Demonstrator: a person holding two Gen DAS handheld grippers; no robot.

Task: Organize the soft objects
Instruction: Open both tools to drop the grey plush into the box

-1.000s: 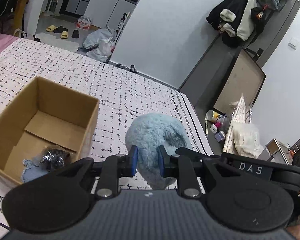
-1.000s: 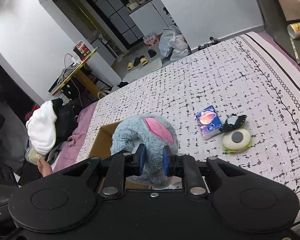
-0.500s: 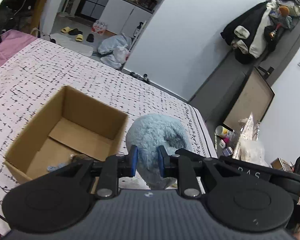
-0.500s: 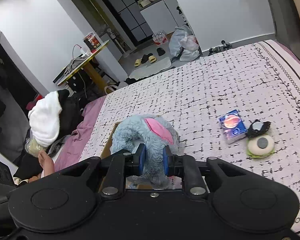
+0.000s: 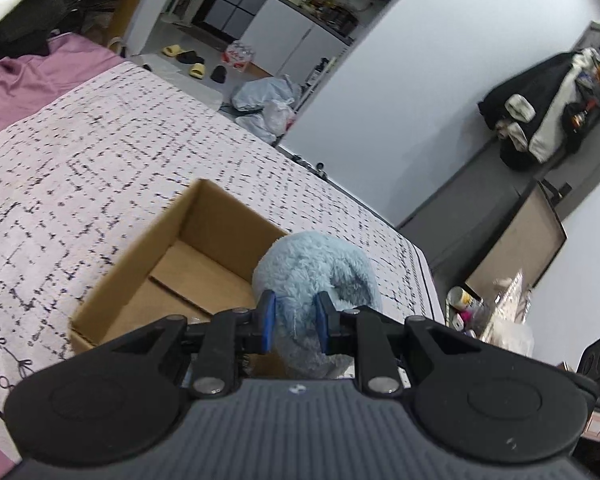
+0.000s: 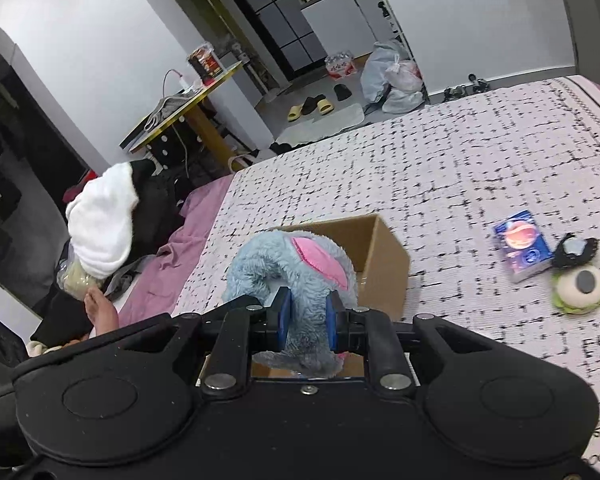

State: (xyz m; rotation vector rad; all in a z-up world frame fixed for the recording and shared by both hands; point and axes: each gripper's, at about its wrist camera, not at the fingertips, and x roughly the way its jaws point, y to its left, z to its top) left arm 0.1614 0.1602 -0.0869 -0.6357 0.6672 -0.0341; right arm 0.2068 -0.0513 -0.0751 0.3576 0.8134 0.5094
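Carried closer over open brown cardboard box (image 5: 188, 264): fluffy blue plush toy (image 5: 320, 268), soft, light, pinched by left gripper (image 5: 294, 322) and right gripper (image 6: 306, 316).

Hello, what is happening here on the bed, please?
A person holds a blue plush toy with both grippers, left and right, each shut on it. The toy hangs at the edge of an open cardboard box on the bed. A small book and a round toy lie beside it.
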